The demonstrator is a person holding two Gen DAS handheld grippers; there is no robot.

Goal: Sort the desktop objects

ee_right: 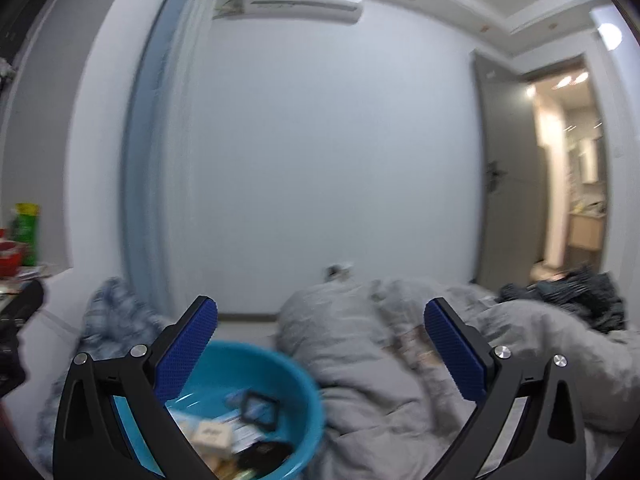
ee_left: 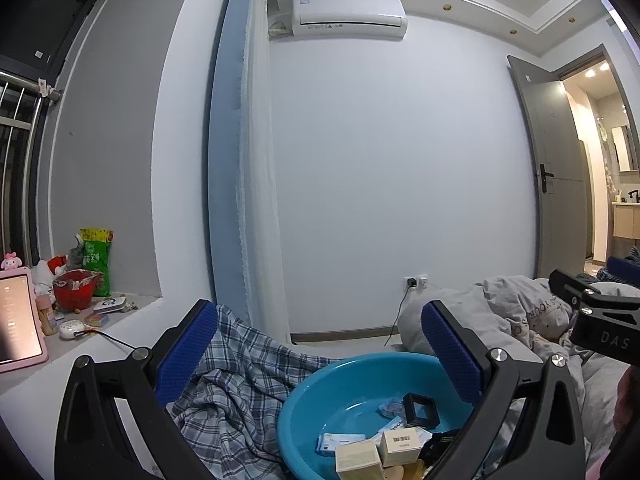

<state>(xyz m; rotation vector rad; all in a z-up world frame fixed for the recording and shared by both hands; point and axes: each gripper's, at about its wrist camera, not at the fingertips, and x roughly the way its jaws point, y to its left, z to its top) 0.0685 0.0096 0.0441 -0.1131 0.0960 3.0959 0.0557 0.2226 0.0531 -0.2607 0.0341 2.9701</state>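
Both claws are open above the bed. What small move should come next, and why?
Probably lower the left claw toward the blue basin and pick one item, perhaps the small black box. Both claws are open and hold nothing, the basin still contains several boxes and packets, and the right claw points mostly at the grey duvet.

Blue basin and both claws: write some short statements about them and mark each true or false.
1. The blue basin holds several small boxes. True.
2. The left claw is shut on a box. False: its jaws stand wide apart and hold nothing.
3. The basin sits on a bare wooden desk. False: it rests on bedding, beside a plaid cloth.
4. The right claw is open. True.
5. A black square frame lies in the basin. True.
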